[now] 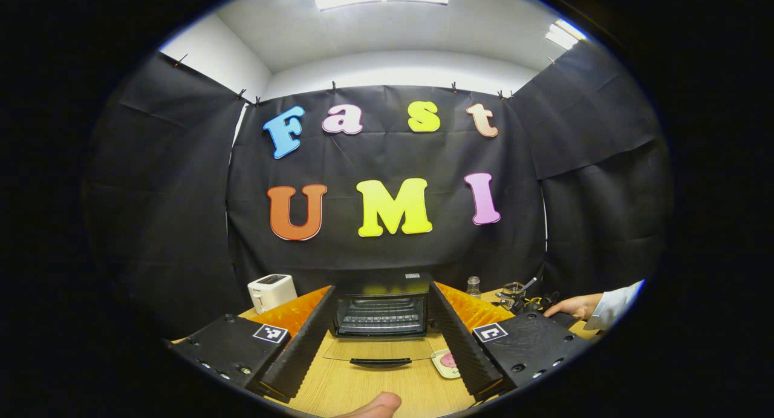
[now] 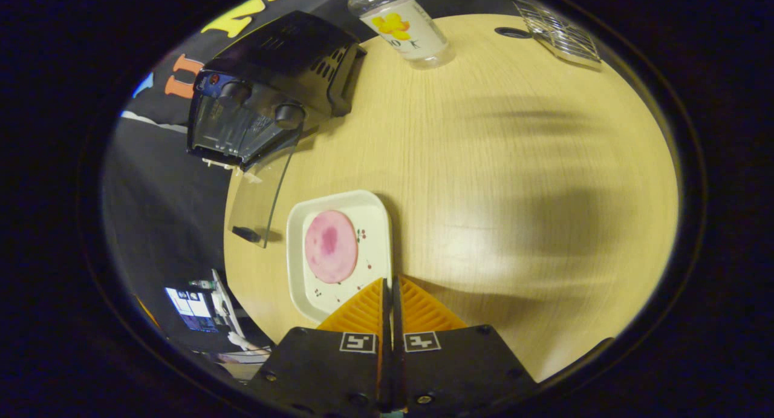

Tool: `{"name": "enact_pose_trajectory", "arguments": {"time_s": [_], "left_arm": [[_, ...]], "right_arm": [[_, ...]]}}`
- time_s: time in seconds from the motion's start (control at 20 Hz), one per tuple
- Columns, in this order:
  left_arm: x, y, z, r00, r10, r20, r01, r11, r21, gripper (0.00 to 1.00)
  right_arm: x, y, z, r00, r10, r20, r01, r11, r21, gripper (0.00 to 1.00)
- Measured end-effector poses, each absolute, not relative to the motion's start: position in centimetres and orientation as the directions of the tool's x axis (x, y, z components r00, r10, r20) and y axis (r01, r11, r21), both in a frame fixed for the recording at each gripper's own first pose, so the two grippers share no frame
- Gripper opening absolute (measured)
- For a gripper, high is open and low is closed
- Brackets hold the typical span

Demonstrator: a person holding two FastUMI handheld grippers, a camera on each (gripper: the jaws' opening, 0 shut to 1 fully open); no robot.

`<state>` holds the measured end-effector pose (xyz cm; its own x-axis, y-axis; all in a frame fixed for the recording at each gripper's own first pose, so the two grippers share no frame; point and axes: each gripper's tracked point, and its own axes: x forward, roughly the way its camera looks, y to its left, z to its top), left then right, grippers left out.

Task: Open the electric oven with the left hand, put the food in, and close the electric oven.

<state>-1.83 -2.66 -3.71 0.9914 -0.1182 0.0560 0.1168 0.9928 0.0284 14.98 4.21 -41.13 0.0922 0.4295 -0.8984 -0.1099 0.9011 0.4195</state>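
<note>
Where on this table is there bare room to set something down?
The wide bare tabletop right of the plate, below the bottle. It is crowded by the oven: its open glass door lies flat beside the plate.

Layout, left gripper view: the electric oven point(image 1: 383, 309) stands at the back of the bench point(image 1: 375, 388), its door point(image 1: 380, 351) lowered flat onto the bench in front of it. A toaster point(image 1: 271, 291) stands to the oven's left; a bottle point(image 1: 473, 286) stands to its right. The plate point(image 1: 446, 363) lies just right of the door. Right gripper view: the food point(image 2: 330, 246) lies on the plate point(image 2: 369, 215), beside the door point(image 2: 260, 194); the bottle point(image 2: 404, 26) stands behind, right of the oven point(image 2: 272, 85).
</note>
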Motion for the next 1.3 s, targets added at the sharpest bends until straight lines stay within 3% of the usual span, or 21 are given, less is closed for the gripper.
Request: {"name": "enact_pose_trajectory", "arguments": {"time_s": [0.3, 0.6, 1.0, 1.3], "left_arm": [[-4.2, -1.6, -4.3, 0.991, -0.13, 0.041, 0.129, 0.991, 0.03, 0.95], [-5.7, -1.1, -3.9, 0.988, -0.147, 0.057, 0.144, 0.988, 0.046, 0.95], [-7.0, 1.6, -3.5, 0.99, -0.12, 0.079, 0.116, 0.992, 0.054, 0.95], [-7.4, 4.4, -4.0, 0.992, -0.099, 0.083, 0.098, 0.995, 0.017, 0.95]], "right_arm": [[14.1, 4.7, -41.4, 0.122, 0.499, -0.858, -0.047, 0.866, 0.497, 0.01], [14.6, 4.6, -41.0, 0.19, 0.492, -0.85, -0.018, 0.867, 0.498, 0.04], [15.3, 4.7, -40.4, 0.28, 0.473, -0.836, -0.113, 0.881, 0.46, 0.04], [16.2, 4.0, -40.4, 0.242, 0.549, -0.8, -0.186, 0.835, 0.517, 0.01]]}}
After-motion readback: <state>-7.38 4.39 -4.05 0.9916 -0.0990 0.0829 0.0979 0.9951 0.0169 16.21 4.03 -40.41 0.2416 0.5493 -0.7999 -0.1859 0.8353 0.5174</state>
